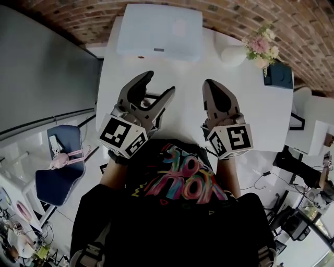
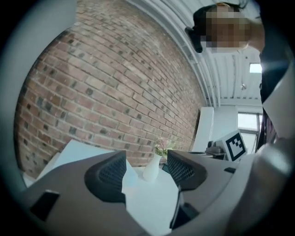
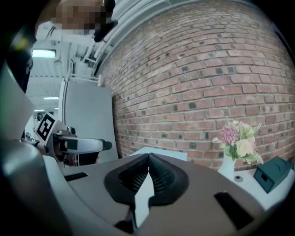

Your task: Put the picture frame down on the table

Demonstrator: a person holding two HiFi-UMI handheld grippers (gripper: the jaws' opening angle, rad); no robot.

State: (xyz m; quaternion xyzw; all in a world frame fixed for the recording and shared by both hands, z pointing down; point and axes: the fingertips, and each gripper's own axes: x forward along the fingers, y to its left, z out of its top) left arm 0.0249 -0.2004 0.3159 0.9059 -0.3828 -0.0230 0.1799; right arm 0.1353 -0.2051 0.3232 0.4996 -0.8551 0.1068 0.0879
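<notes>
Head view: frame (image 1: 159,28) crosswise (along wall (image 1: 62,15)); left gripper (image 1: 160,82) fingers wide, right gripper's (image 1: 210,83) touching.

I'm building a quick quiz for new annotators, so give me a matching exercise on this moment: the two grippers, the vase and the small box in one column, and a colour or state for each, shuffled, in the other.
Column one:
1. left gripper
2. right gripper
3. vase
4. small box

Column two:
A. dark teal
B. jaws together, nothing between them
C. jaws apart, nothing gripped
D. white, holding flowers

Pairs: 1-C; 2-B; 3-D; 4-A
</notes>
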